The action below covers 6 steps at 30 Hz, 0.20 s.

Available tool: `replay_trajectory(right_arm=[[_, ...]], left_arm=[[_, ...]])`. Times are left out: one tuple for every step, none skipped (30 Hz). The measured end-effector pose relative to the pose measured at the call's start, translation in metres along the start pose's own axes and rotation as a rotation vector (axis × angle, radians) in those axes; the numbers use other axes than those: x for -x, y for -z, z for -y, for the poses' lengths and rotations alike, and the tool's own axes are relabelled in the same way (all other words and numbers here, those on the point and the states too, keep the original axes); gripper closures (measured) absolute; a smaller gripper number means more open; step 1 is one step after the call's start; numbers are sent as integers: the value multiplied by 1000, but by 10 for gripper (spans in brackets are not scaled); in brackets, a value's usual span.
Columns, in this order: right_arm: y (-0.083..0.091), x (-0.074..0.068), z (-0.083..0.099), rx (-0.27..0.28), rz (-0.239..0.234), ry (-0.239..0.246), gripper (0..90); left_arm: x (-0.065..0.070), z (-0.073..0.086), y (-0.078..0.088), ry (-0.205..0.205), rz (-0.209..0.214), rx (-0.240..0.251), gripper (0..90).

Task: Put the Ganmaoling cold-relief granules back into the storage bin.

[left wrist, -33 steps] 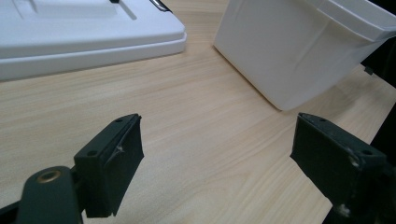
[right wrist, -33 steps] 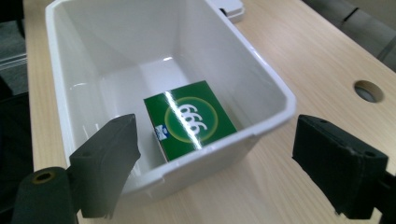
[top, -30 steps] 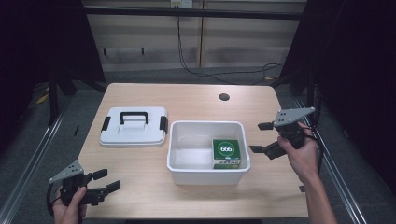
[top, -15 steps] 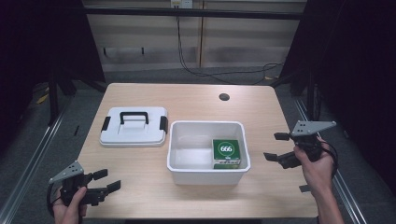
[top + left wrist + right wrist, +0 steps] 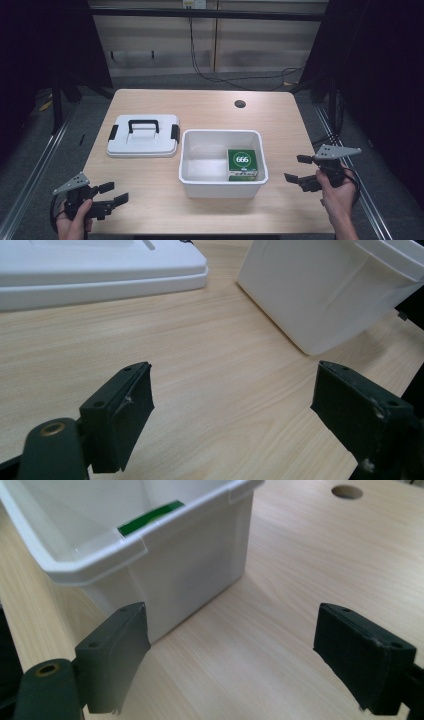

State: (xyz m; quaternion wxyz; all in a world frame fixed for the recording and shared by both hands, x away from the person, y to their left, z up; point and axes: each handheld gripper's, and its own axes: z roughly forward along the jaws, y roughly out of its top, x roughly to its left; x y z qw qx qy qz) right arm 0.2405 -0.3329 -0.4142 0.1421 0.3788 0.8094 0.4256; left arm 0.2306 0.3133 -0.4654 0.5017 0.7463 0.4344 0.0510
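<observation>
A white plastic bin (image 5: 222, 182) stands in the middle of the wooden table, and a green box (image 5: 242, 163) marked 666 lies inside it at the right. The bin's white lid (image 5: 143, 135) with a black handle lies flat to its left. My left gripper (image 5: 113, 194) is open near the table's front left corner, low over bare wood (image 5: 230, 405). My right gripper (image 5: 299, 168) is open to the right of the bin, its jaws empty (image 5: 235, 650). In the right gripper view the bin's wall (image 5: 190, 575) is close, and a green edge of the box (image 5: 150, 517) shows over its rim.
A round cable hole (image 5: 240, 104) sits in the table's far right part. Metal frame rails run along both sides of the table. Dark floor and cables lie behind. Bare tabletop lies in front of the bin and along the far edge.
My right gripper has moved back toward the near right of the table and lowered, away from the bin. The left gripper has stayed in place.
</observation>
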Motion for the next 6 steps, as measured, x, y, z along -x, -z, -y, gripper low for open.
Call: replay_trajectory(right_arm=[[0, 1, 2, -2, 5, 0, 139], [-1, 1, 5, 4, 16, -8, 138], [-2, 2, 8, 2, 23, -14, 138], [-3, 3, 10, -3, 22, -16, 138], [-4, 5, 14, -16, 21, -22, 137], [-5, 6, 18, -18, 34, -25, 135]], left_arm=[[1, 0, 0, -4, 3, -1, 164], [1, 0, 0, -2, 6, -2, 164], [1, 0, 0, -4, 9, -5, 164], [1, 0, 0, -3, 8, 0, 164], [1, 0, 0, -5, 9, 1, 164], [1, 0, 0, -5, 9, 2, 164]])
